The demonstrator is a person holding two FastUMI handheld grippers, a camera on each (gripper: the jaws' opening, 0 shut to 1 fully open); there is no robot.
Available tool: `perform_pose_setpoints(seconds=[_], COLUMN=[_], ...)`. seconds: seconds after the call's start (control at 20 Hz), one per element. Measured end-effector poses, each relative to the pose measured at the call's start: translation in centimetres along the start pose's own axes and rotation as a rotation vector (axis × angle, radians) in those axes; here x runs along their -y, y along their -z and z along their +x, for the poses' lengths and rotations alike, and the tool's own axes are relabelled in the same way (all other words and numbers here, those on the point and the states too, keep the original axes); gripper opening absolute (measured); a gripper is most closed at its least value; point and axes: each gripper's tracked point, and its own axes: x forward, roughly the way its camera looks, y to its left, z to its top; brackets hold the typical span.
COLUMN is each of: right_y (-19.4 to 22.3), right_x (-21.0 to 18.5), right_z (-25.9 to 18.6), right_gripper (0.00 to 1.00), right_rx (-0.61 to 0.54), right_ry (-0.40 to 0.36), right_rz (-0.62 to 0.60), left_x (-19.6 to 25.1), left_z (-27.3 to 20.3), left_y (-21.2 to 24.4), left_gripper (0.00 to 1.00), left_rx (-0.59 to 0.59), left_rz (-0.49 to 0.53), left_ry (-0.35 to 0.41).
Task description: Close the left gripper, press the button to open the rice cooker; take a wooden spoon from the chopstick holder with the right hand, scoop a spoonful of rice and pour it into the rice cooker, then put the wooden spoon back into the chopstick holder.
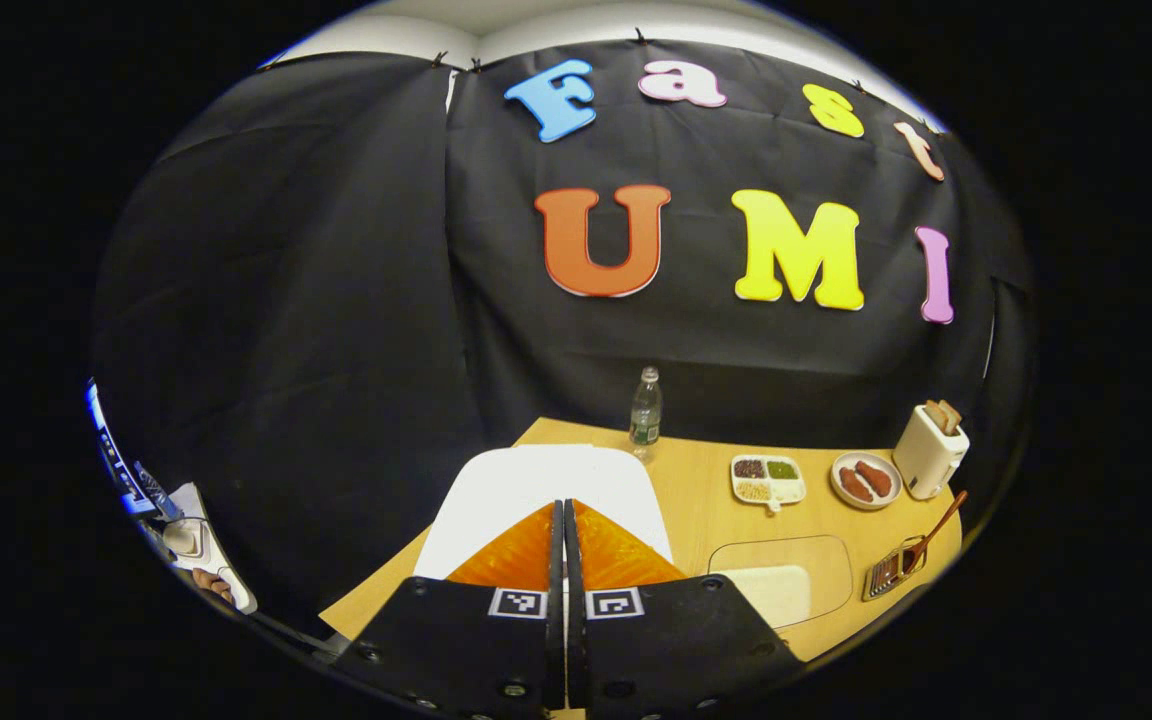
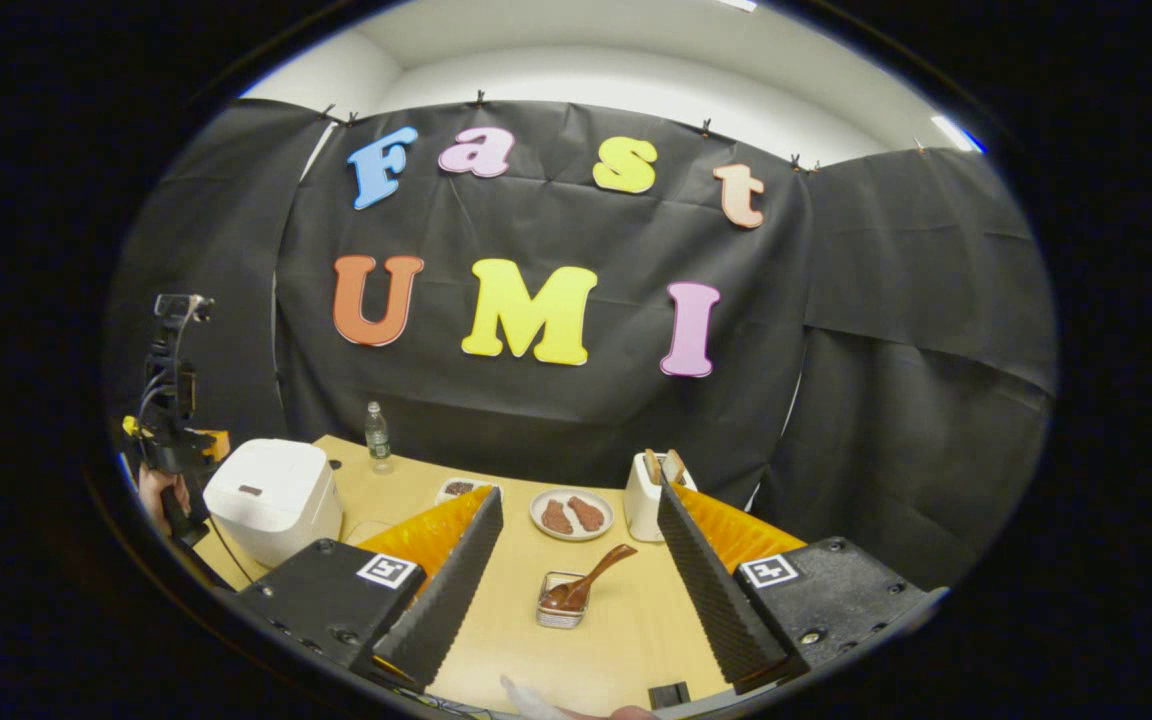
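Note:
My left gripper [image 1: 564, 508] is shut with nothing between its fingers, and it hovers over the near edge of the white rice cooker [image 1: 536, 480], whose lid is down. In the right gripper view the rice cooker [image 2: 271, 495] stands at the table's left, with the left gripper [image 2: 171, 400] and the hand holding it just beyond. The wooden spoon [image 2: 586, 582] leans in the small metal chopstick holder [image 2: 558, 610], straight ahead of my open right gripper [image 2: 578, 497] and between its fingers' lines. A clear container of rice [image 1: 786, 585] lies right of the cooker.
At the back of the wooden table [image 2: 616, 640] stand a water bottle [image 2: 376, 435], a divided dish of beans [image 1: 768, 478], a plate of sausages [image 2: 572, 513] and a white toaster [image 2: 648, 497] with bread in it. The black cloth wall closes off the back.

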Motion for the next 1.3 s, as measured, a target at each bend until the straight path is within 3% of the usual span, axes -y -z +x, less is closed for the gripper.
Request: perform_pose_setpoints(seconds=[0.25, 0.5, 0.7, 1.1, 1.3], right_y=[1.2, 1.9, 2.2, 2.6, 3.0], right_x=[-0.9, -1.8, -2.0, -2.2, -2.1], right_z=[0.9, 1.5, 1.8, 2.0, 2.0], right_gripper=[1.00, 1.00, 1.00, 1.00, 1.00], right_rx=[-0.050, -0.074, -0.084, -0.095, -0.100], right_ry=[-0.004, -0.017, -0.023, -0.040, -0.042], right_rz=[-0.002, -0.012, -0.016, -0.004, 0.001], left_x=[-1.5, -2.1, -2.3, -2.2, -2.2], left_z=[3.0, 4.0, 4.2, 4.7, 4.7], left_y=[5.3, 7.8, 8.0, 8.8, 8.6], left_gripper=[0.00, 0.00, 0.00, 0.01, 0.01], left_rx=[-0.149, -0.211, -0.201, -0.319, -0.314], left_rz=[-0.025, -0.013, 0.047, 0.010, 0.034], left_ry=[-0.037, -0.053, -0.068, -0.055, -0.059])
